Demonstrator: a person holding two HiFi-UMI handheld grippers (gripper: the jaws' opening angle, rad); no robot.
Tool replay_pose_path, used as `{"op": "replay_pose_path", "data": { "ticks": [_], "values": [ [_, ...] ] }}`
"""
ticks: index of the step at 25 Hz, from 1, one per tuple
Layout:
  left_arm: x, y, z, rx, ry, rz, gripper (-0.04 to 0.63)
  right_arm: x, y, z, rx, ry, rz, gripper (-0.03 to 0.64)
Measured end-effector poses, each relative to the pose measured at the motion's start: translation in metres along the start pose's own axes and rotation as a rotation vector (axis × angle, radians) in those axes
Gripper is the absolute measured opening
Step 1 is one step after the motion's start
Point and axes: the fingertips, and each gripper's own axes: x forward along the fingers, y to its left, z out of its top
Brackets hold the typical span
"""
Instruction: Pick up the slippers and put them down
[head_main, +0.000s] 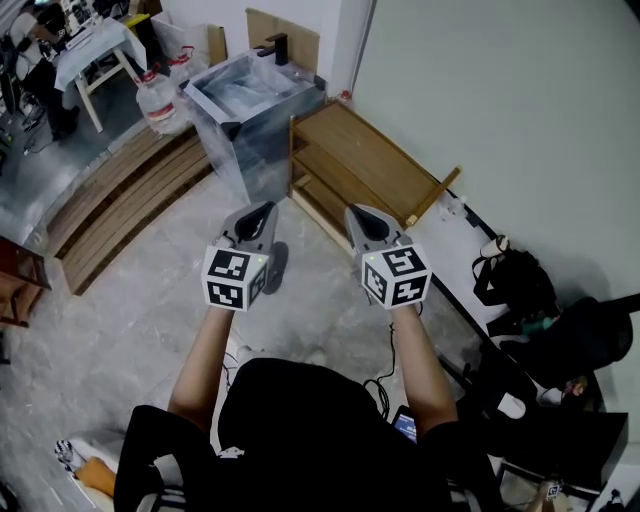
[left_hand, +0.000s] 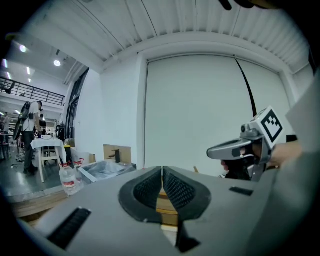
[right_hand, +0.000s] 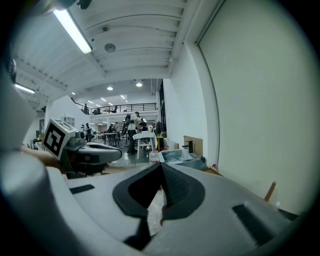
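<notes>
In the head view my two grippers are held side by side at chest height over the stone floor, both pointing toward a low wooden rack (head_main: 372, 160). Left gripper (head_main: 267, 208) is shut with nothing in it; in the left gripper view (left_hand: 162, 171) its ribbed pads meet and only the rack shows through the slit. Right gripper (head_main: 352, 211) also looks shut and empty, its pads touching at the tip (right_hand: 161, 165). A dark grey oval, perhaps a slipper (head_main: 275, 266), lies on the floor just beside the left gripper, partly hidden by it. No other slipper shows.
A plastic-wrapped metal basin (head_main: 250, 92) stands left of the rack, with water bottles (head_main: 158, 100) and wooden slats (head_main: 120, 190) further left. Black bags (head_main: 520, 290) lie along the white wall on the right. People and tables fill the far hall (right_hand: 135, 135).
</notes>
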Motion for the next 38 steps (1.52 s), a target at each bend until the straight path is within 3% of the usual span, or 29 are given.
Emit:
{"op": "replay_pose_path", "data": {
  "ticks": [8,13,20,33,38],
  "values": [
    [-0.021,0.028,0.026,0.035,-0.057,-0.038,0.008,0.02,0.034,0.027,0.009,-0.04,-0.02,-0.005],
    [-0.035,0.037,0.028,0.041,-0.045,-0.077,0.008,0.023,0.052,0.036,0.011,-0.064,-0.063,-0.005],
    [-0.053,0.049,0.037,0.037,-0.118,-0.124,0.008,0.023,0.071,0.041,0.005,-0.082,-0.128,-0.005],
    [-0.064,0.068,0.025,0.039,-0.138,-0.119,0.008,0.033,0.095,0.036,-0.022,-0.058,-0.141,-0.005],
    [-0.067,0.069,0.022,0.028,-0.095,-0.129,0.008,0.037,0.099,0.039,-0.027,-0.057,-0.138,-0.005]
  ]
}}
